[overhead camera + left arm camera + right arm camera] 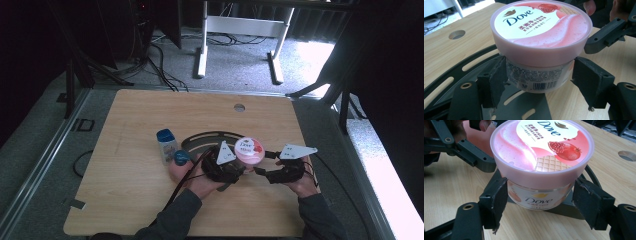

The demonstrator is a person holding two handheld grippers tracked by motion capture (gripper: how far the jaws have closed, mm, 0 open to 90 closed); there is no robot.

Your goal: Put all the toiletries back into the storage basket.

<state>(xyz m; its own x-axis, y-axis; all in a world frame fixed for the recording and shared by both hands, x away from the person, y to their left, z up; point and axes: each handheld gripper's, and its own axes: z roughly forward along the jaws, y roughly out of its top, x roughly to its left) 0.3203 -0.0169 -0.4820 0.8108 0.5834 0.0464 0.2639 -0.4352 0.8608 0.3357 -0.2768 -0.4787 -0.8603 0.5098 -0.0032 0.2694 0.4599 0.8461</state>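
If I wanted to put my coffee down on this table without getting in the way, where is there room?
Bare wood lies along the far edge of the table around the round hole, and down the left side beyond the blue-capped bottle. The middle near the person is crowded: the Dove jar, black curved plate, left gripper and right gripper sit close together.

Pink-lidded Dove jar (249,150) stands upright on the table.

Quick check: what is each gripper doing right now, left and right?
Left gripper: shut on the Dove jar, below its lid.
Right gripper: jaws at the jar's sides; contact cannot be told.
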